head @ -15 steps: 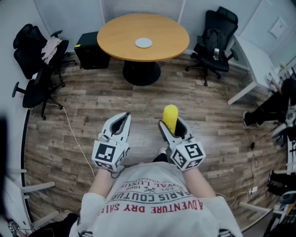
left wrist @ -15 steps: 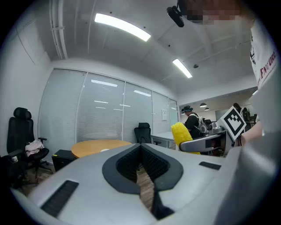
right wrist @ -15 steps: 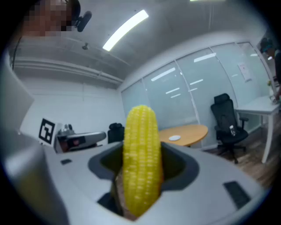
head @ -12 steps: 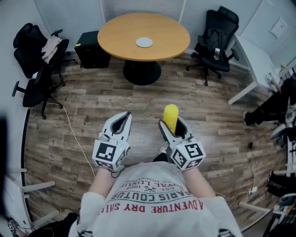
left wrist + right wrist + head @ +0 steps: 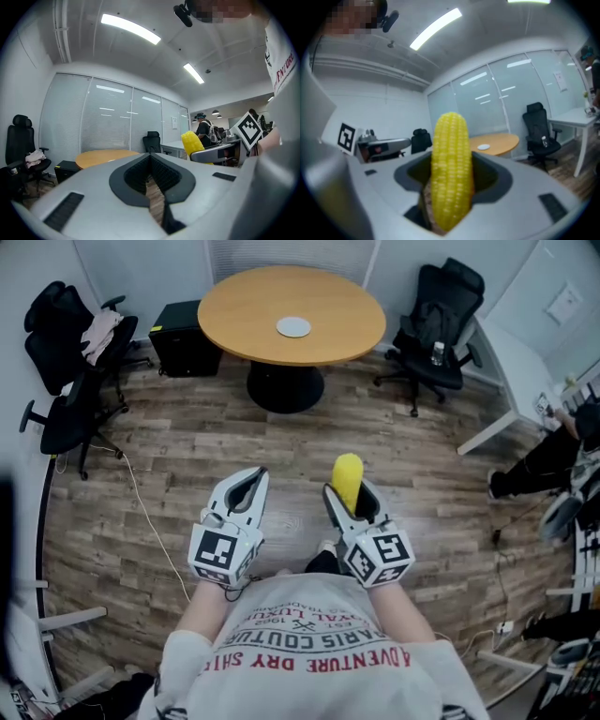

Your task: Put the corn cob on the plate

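Several office chairs (image 5: 436,324) flank round table (image 5: 328,296) well ahead of right gripper (image 5: 351,493); wood floor (image 5: 187,446) between. Corn cob (image 5: 347,476) clamped in its jaws, long axis along them, tip toward plate (image 5: 293,326) (left gripper (image 5: 251,476) closed, empty).

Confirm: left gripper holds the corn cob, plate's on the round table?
No. The right gripper holds the corn cob, as the right gripper view shows; the left gripper is shut on nothing. The plate is on the round table.

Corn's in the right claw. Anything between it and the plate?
Nothing visible. Only wood floor lies between the corn cob in the right claw and the round table; the plate sits alone on it.
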### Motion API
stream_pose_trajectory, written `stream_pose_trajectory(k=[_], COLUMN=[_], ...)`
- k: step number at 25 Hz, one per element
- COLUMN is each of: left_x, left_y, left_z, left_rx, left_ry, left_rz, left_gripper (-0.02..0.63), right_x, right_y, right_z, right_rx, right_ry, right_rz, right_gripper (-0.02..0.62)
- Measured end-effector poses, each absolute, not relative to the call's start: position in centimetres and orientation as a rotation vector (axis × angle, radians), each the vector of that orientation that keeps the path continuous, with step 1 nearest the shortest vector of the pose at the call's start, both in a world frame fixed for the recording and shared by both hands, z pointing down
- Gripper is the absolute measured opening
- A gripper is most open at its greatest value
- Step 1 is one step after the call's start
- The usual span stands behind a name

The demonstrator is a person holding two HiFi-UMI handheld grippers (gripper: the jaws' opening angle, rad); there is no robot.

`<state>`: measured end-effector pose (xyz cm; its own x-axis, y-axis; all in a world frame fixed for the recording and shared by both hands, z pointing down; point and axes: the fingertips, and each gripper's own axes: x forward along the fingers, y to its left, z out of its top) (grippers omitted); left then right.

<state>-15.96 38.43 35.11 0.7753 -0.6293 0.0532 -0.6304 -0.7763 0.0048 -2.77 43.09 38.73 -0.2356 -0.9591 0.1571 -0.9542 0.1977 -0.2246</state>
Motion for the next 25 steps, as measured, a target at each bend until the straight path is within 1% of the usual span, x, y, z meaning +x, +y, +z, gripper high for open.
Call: stream_pose_trajectory(k=[8, 14, 25], left_x=[-16.8, -16.0, -9.3], left_y=[36.8, 34.0, 24.8], left_z=[35.5, 36.5, 37.4], left_rx=[2.911, 2.888, 2.866], left_ry=[-1.072, -1.114, -1.195], left_rz=[0.07, 0.084, 0.163], left_gripper=[0.032, 0.031, 0.032], right_x=[-3.1, -2.1, 4.5], right_y=[41.3, 38.1, 27.2], right_z=[39.1, 40.2, 40.6], right_rx=[-1.913, -1.87, -1.792], right_ry=[2.432, 2.466, 2.53], right_rz=[-0.471, -0.467, -0.466], right_gripper=[0.267, 0.267, 0.267])
